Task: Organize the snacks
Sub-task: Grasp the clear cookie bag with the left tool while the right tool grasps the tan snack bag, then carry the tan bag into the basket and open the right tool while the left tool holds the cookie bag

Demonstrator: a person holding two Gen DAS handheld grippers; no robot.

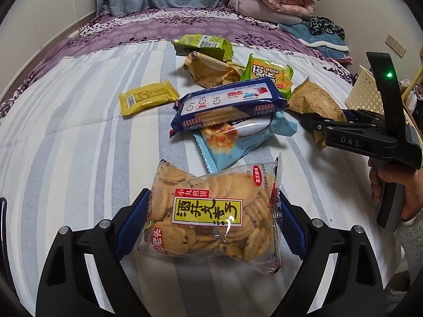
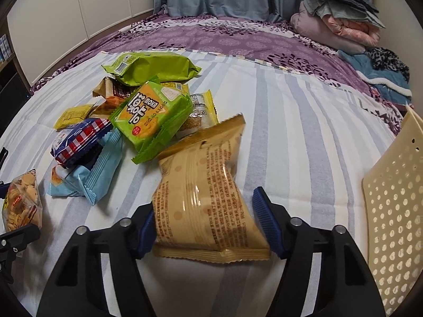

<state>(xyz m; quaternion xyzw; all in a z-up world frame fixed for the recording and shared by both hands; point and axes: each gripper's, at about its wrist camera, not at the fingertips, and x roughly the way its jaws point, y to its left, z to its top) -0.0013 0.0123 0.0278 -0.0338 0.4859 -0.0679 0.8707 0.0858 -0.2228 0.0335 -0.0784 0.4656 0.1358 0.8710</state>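
A clear bag of small round crackers (image 1: 211, 211) lies on the striped cloth between the pads of my left gripper (image 1: 211, 211); both pads touch its sides. It also shows in the right wrist view (image 2: 22, 200). My right gripper (image 2: 203, 219) straddles a tan snack pouch (image 2: 206, 190); the left pad touches it, the right pad stands a little off. A pile of snack packs lies beyond: a blue cracker pack (image 1: 227, 103), a light blue pack (image 1: 238, 142), a green MOKA pack (image 2: 150, 116).
A cream perforated basket (image 2: 396, 211) stands at the right edge of the bed. A yellow packet (image 1: 146, 97) lies apart to the left of the pile. Folded bedding (image 2: 341, 18) is stacked at the back right. The purple bedspread (image 2: 224, 37) lies beyond the striped cloth.
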